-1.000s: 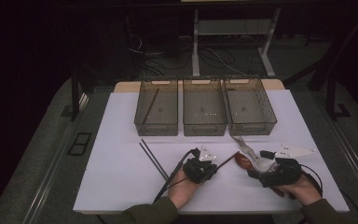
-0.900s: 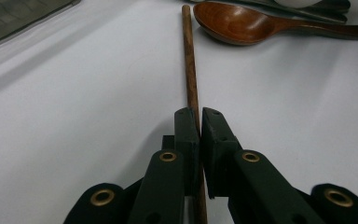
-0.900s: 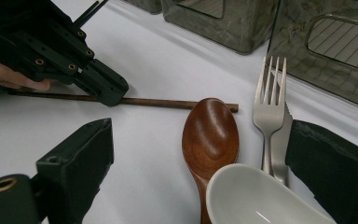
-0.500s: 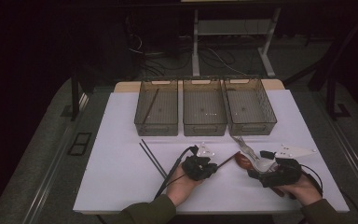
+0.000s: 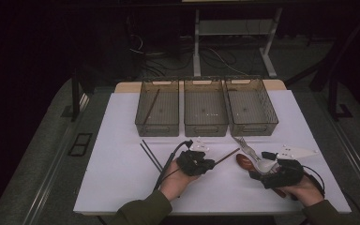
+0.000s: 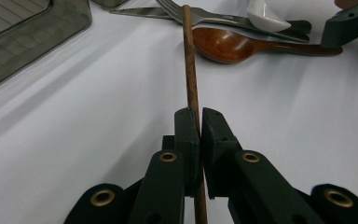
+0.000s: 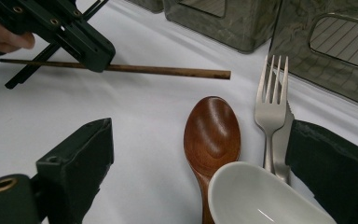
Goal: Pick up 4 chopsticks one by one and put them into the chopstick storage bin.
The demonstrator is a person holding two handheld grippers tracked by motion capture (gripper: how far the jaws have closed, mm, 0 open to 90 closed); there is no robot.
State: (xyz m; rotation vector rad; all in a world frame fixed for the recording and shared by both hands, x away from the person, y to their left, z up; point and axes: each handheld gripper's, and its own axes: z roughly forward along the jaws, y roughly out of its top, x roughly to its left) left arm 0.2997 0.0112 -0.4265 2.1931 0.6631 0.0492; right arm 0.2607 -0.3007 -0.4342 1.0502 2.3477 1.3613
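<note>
Left tongs (image 5: 206, 165) have eased up and toward the trays with the brown chopstick (image 5: 227, 156) since a second ago.

The left tongs are clamped on the wooden chopstick near its middle, as the left gripper view shows (image 6: 192, 93), and the stick now hangs just off the white bench (image 5: 122, 159), its far tip pointing at the cutlery pile. That reads as a finished pick-up, with the carry to a tray likely next; the left tray (image 5: 158, 112) already holds a similar brown stick, so it looks the probable target. A pair of black chopsticks (image 5: 150, 154) lies on the bench just left of the hand. The right tongs (image 5: 266, 174) stand wide apart over the white spoon (image 7: 261, 196), beside the wooden spoon (image 7: 213, 133) and fork (image 7: 272, 100), gripping nothing.
</note>
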